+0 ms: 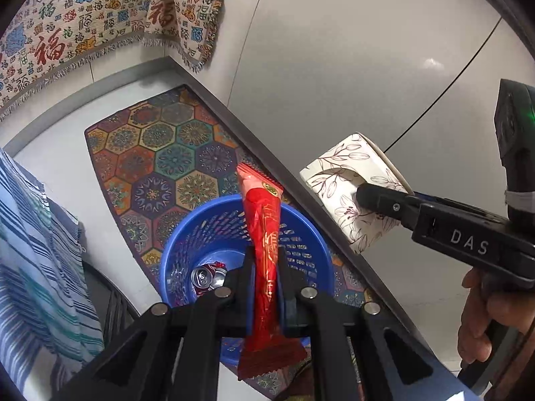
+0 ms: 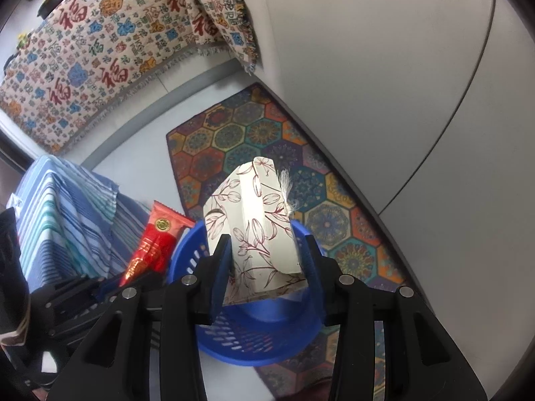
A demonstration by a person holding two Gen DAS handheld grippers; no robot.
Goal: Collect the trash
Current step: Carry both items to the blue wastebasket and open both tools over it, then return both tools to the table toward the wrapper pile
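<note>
You have a piece of trash in each hand, both over the blue basket (image 1: 187,234) that stands on the patterned mat (image 1: 157,153) on the floor. The left gripper (image 1: 265,267) has its jaws nearly together, pinching the red snack wrapper (image 1: 264,227) by its middle. The right gripper (image 2: 267,257) has its jaws part way apart with the flowered paper cup (image 2: 254,234) between them, squashed flat-sided.

To drop them well, release one at a time. The wrapper looks to hang straight over the basket's mouth, so let it go first. Its upper end reaches past the far rim, so bring the jaws lower and nearer the middle before you part them, or it may tip out onto the mat. The cup, seen from the left wrist, sits off to the side of the rim, above the counter edge; carry it inward until it is over the opening.

The wrapper is glossy red foil with gold print and crimped ends, light and likely to flutter. The cup is white paper with brown-red leaf outlines, creased. A crushed can (image 1: 209,277) already lies at the basket's bottom.
</note>
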